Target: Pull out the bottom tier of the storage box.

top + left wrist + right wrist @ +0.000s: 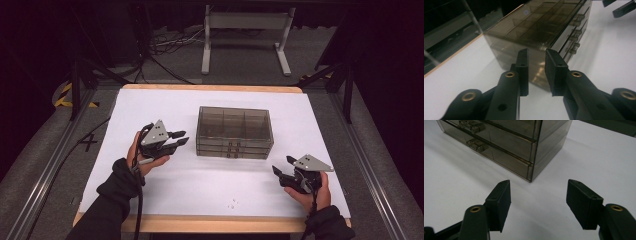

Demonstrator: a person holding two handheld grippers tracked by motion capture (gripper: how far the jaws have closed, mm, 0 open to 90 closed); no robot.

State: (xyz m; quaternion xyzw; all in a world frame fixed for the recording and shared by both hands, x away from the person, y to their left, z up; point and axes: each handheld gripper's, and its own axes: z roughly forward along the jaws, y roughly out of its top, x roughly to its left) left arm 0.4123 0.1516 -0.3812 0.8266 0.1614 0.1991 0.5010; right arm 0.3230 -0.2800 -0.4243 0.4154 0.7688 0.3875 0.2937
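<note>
A smoky, see-through drawer box (234,132) with three stacked drawers stands in the middle of the white table sheet (150,107). My left gripper (184,137) hovers just left of the box and points at its left end. In the left gripper view my left gripper (536,53) has its jaws a narrow gap apart with nothing between them, aimed at the box's corner (536,27). My right gripper (281,164) sits near the front right, apart from the box. In the right gripper view my right gripper (538,185) is open wide and empty, facing the box's lower right corner (506,142).
The sheet covers a table with a wooden edge (210,223). Small handles (475,144) line the drawer fronts on the near side. Beyond the table stand a white frame's legs (206,55) and floor cables (165,67). Metal rails (50,165) run along both sides.
</note>
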